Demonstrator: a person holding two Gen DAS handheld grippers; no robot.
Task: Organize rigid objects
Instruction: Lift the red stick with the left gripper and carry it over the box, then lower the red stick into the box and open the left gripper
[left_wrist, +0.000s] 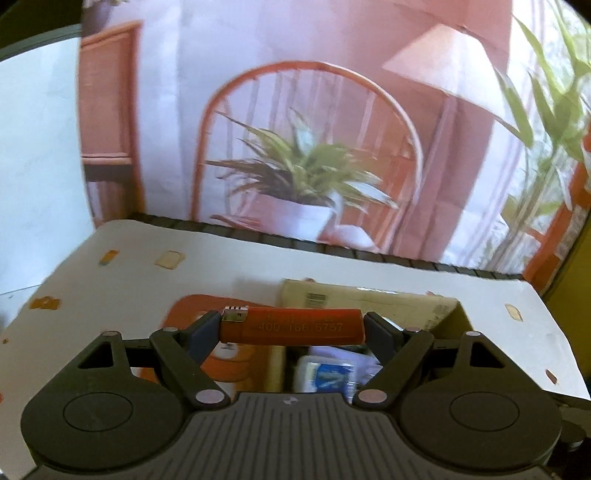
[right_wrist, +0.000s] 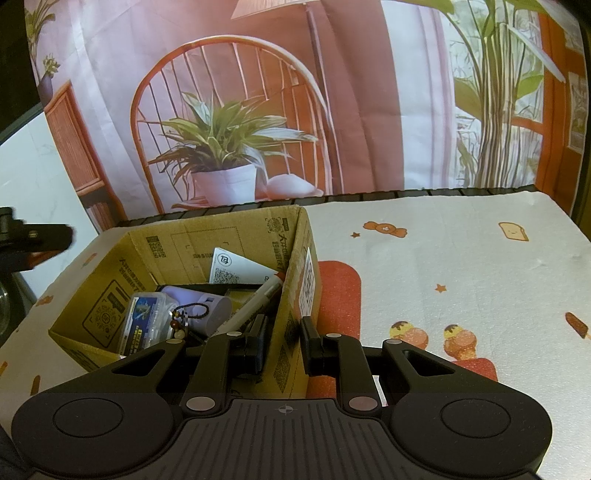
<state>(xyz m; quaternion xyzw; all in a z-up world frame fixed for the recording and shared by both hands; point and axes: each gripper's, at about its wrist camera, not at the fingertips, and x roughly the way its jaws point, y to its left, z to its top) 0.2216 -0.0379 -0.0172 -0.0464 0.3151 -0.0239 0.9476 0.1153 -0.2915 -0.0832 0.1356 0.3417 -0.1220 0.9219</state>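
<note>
Now: one lighter (left_wrist: 291, 325), one cardboard box (right_wrist: 207, 236).
Left gripper (left_wrist: 291, 326) jaws grasp lighter endwise; right gripper (right_wrist: 284, 343) jaws pinch box's near wall.

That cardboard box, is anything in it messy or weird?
Yes. The white marker leans slanted against the cardboard box wall instead of lying flat, and a beaded string is draped over the other things. The right gripper pinches the box wall. The left gripper holds an orange lighter sideways.
</note>
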